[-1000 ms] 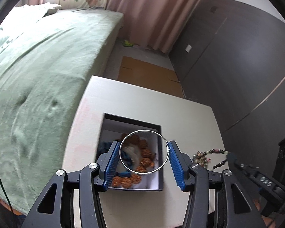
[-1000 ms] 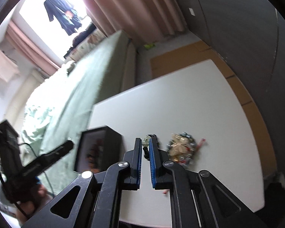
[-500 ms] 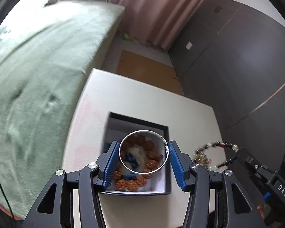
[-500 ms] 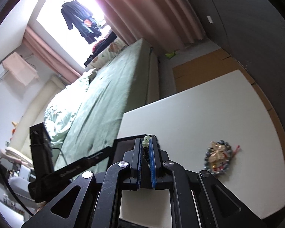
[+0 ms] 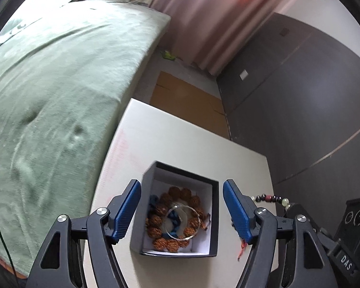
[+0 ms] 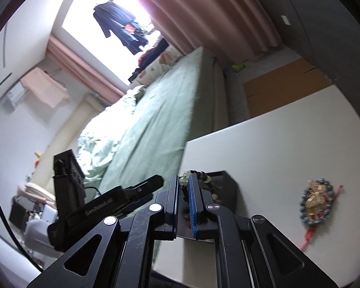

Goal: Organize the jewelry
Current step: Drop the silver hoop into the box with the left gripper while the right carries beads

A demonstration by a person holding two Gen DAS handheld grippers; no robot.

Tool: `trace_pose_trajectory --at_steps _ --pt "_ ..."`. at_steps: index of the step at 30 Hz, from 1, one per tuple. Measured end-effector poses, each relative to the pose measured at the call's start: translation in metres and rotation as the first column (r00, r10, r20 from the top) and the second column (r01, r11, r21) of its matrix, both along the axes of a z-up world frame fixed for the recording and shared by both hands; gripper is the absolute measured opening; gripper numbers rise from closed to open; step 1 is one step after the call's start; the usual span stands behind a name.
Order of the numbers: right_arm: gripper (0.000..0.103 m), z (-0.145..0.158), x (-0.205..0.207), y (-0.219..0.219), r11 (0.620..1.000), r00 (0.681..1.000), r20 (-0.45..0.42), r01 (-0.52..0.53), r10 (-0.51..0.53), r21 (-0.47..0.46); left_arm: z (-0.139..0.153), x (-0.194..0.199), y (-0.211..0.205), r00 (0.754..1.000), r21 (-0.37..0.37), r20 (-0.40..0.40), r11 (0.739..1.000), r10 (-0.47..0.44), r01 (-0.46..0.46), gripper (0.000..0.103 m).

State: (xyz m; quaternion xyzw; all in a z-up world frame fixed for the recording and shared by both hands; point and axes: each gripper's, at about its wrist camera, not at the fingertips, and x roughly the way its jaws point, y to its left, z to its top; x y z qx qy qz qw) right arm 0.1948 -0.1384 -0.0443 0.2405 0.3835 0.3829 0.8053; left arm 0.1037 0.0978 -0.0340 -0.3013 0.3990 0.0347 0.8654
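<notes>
A black box with a white inside stands on the white table. In it a thin silver hoop lies on a ring of brown beads. My left gripper hovers over the box; its jaws are opening and nothing is between them. My right gripper is shut on a beaded bracelet with pale green beads. It is just right of the box, with the strand hanging beside the left gripper's right finger. In the right wrist view the box is mostly hidden behind the fingers.
A blue-beaded bracelet with a gold ornament and a red cord lies on the table to the right. A green bed runs along the table's left side. Dark wardrobe doors stand to the right.
The left jaws have spread and let go of the silver hoop, which now lies in the box. The right gripper has swung left toward the box with the bracelet in it.
</notes>
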Motion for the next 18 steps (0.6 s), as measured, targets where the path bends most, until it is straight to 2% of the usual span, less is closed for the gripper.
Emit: trace_pose_trajectory --at_steps 4,8,13,15,16,17,18 --pt "0.01 -0.001 -0.001 0.017 0.999 0.999 0.006 -0.044 0.044 0.024 0.003 -0.003 0.012 0.999 -0.007 0.011 0.999 0.032 -0.032 0.071" --pt "0.01 -0.008 0.0 0.03 0.999 0.999 0.001 -0.054 0.054 0.004 0.004 -0.005 0.022 0.999 -0.021 0.011 0.998 0.052 -0.052 0.071" --pt "0.013 -0.027 0.015 0.042 0.996 0.994 -0.091 -0.06 0.053 -0.072 0.004 -0.008 0.029 0.998 -0.022 0.012 0.998 0.061 -0.061 0.071" --pt "0.03 -0.032 0.018 0.041 0.995 0.992 -0.118 -0.06 0.05 -0.079 0.003 -0.007 0.028 0.998 -0.021 0.011 0.998 0.058 -0.058 0.071" --pt "0.047 -0.032 0.018 0.038 0.996 0.992 -0.122 -0.052 0.043 -0.075 0.003 -0.007 0.028 0.998 -0.019 0.008 0.998 0.055 -0.055 0.071" --pt "0.055 -0.032 0.017 0.035 0.997 0.992 -0.119 -0.044 0.035 -0.071 0.002 -0.006 0.026 0.999 -0.016 0.006 0.998 0.052 -0.052 0.071" --pt "0.055 -0.031 0.016 0.031 0.997 0.993 -0.112 -0.033 0.026 -0.067 0.002 -0.006 0.025 0.999 -0.015 0.004 0.999 0.05 -0.049 0.071"
